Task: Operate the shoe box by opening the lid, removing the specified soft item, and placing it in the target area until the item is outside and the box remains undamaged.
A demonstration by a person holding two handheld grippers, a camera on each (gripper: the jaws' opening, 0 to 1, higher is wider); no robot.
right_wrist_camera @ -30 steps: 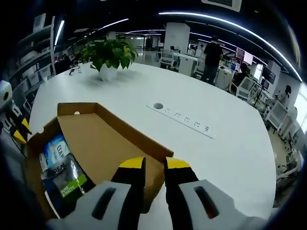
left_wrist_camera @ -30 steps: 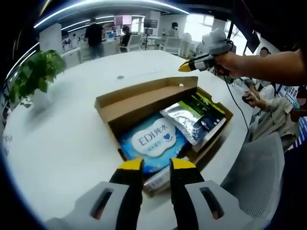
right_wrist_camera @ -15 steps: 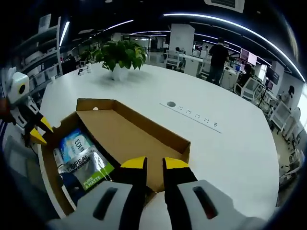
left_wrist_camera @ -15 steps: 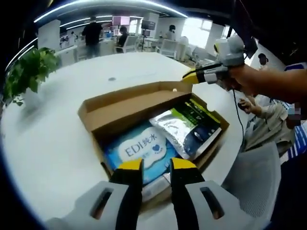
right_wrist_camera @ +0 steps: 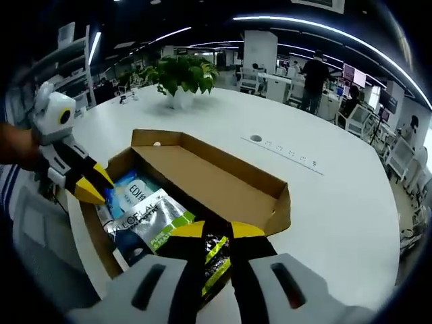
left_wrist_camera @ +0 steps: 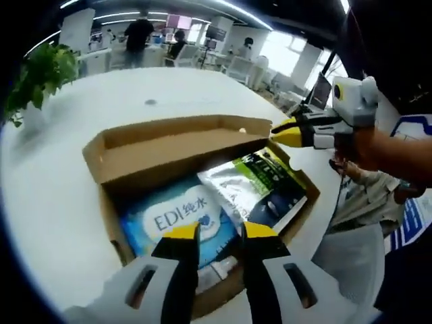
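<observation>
Left gripper view: the left gripper [left_wrist_camera: 220,231] has come down and forward over the last second and now hangs just above the near edge of the shoe box [left_wrist_camera: 108,145]. Its jaws stand a narrow gap apart and hold nothing. The lid [left_wrist_camera: 177,140] is folded back along the far side, so the opening step looks done. Inside, the blue wipes pack [left_wrist_camera: 177,217] lies at the near-left corner and the silver-green pouch [left_wrist_camera: 253,185] partly overlaps it on the right. The right gripper [left_wrist_camera: 290,133] has swung in to the box's far right corner; I cannot tell how far its jaws are apart here.

Right gripper view: the right gripper [right_wrist_camera: 216,231] has advanced from above the lid to above the pouch [right_wrist_camera: 150,219], jaws slightly apart, empty. The table [right_wrist_camera: 344,202] around the box is bare white.

Judgement: both tools are converging on the contents, so pick-up comes next; the soft item is still inside the box.
</observation>
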